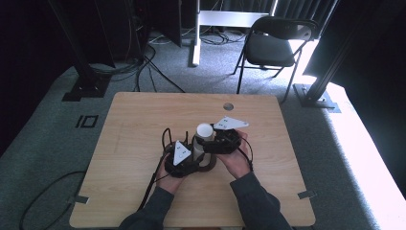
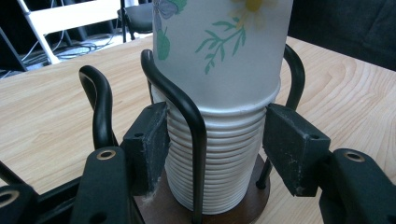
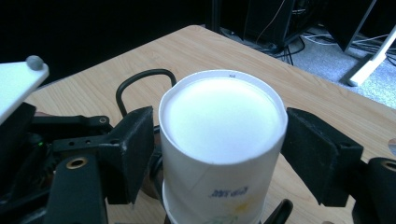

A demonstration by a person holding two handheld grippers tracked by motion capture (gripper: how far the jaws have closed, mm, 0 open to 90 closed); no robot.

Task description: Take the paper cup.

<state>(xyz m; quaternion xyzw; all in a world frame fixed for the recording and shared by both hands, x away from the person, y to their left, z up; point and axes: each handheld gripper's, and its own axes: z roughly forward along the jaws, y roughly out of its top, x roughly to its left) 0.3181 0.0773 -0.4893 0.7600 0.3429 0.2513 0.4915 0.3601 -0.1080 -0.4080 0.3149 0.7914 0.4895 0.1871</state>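
Near the middle of the light wooden counter (image 1: 143, 129), the left claw (image 2: 219, 149) is bracketing, jaws spread, one stack of nested white flowered paper cups (image 2: 219, 107) in one black wire holder (image 2: 184, 121); the right claw (image 3: 219, 154) is straddling the top cup, spread. Steady the lower stack, then lift the top cup straight up.

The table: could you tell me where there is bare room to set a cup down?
The table is bare left of the left claw, right of the right claw, and along the far edge up to the small round hole. It is crowded mid-table around the cup stack in its wire holder.
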